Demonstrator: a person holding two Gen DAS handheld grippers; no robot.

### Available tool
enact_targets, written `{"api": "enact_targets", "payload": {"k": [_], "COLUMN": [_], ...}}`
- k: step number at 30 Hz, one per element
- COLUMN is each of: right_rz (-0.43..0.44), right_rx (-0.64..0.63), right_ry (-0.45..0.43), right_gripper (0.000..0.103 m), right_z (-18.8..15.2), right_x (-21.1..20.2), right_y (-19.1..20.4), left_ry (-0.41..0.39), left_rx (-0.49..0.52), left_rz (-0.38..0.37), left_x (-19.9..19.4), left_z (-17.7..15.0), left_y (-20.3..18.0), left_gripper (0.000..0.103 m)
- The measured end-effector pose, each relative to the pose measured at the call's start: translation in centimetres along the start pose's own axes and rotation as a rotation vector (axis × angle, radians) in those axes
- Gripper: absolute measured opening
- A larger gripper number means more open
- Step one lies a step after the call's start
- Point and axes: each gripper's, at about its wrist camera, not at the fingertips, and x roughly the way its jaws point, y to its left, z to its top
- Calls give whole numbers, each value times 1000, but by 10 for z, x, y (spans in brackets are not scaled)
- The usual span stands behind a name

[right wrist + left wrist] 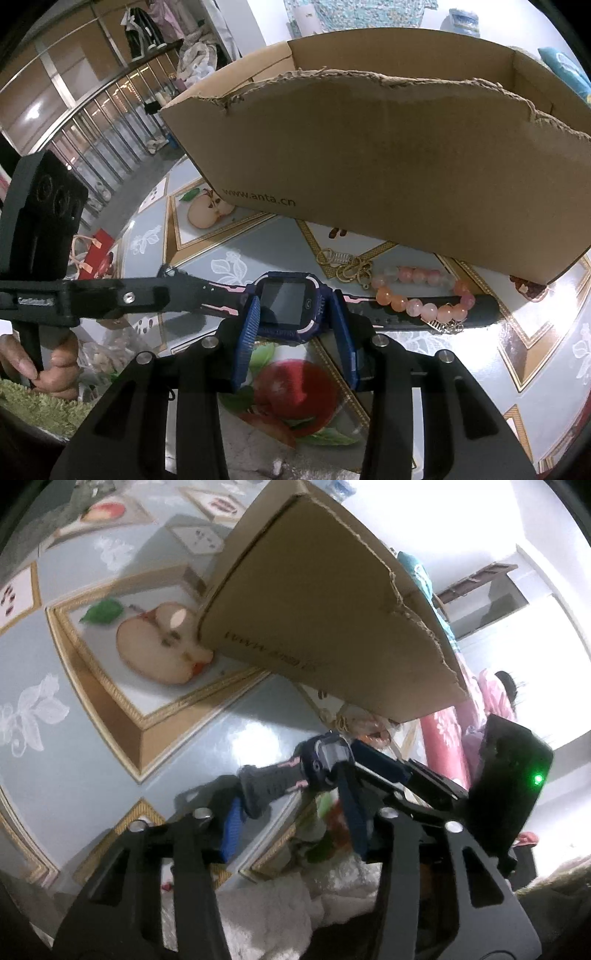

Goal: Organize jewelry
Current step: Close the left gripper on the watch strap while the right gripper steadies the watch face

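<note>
A dark blue smartwatch with a black and pink strap lies just above the patterned tablecloth. My right gripper is shut on the watch body, blue pads on both sides. My left gripper is shut on one end of the strap; in the right wrist view it comes in from the left. A pink bead bracelet and a gold trinket lie in front of an open brown cardboard box. The box also shows in the left wrist view.
The tablecloth has fruit pictures in gold frames. A red gift bag sits at the far left. White cloth lies under my left gripper. A person in pink is in the background.
</note>
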Motion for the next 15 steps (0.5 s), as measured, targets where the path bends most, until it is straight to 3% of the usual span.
{"api": "enact_targets", "payload": {"k": [5, 15], "right_rz": [9, 20], "right_rx": [7, 54], "right_ry": [-3, -25], "right_gripper": [39, 39], "right_z": [0, -17], "right_x": [-3, -35], "right_y": [-2, -24], "left_ry": [-4, 34], "left_rx": [75, 198], "left_rz": [137, 219], "left_x": [9, 8], "left_z": [8, 12], "left_y": [-9, -18], "left_gripper": [8, 5]}}
